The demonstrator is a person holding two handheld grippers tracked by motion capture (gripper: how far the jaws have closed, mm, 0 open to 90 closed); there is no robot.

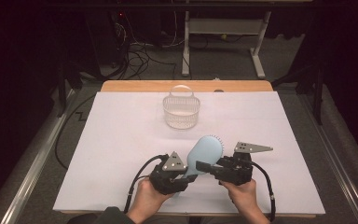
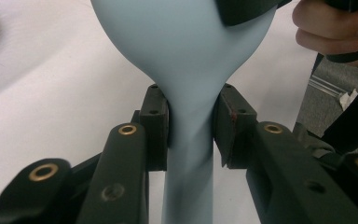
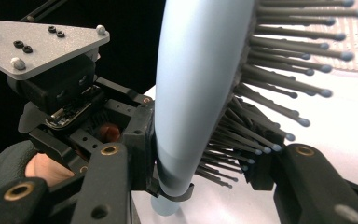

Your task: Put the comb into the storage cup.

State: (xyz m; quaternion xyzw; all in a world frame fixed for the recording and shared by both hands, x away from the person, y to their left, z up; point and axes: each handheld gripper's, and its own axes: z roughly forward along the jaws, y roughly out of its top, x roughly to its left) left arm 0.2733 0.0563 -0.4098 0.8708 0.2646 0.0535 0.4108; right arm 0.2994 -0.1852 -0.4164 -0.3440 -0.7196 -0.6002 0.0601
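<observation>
A light blue hairbrush (image 1: 206, 150) is held off the white sheet near the table's front, its head pointing up and away. My left gripper (image 1: 189, 177) is shut on the handle; its pads press both sides of the neck (image 2: 191, 126) just below the head of the hairbrush (image 2: 186, 46). From the right, my right gripper (image 1: 206, 167) is shut on the lower edge of the head. In the right gripper view one pad lies against the smooth back of the hairbrush (image 3: 196, 70) and the other pushes into the bristles (image 3: 279, 79), with that gripper (image 3: 205, 158) across the rim.
A white mesh basket (image 1: 181, 111) with a hoop handle stands at the middle back of the sheet. The white sheet (image 1: 121, 140) covers the wooden table. Beyond the far edge lie cables and a desk frame on the floor.
</observation>
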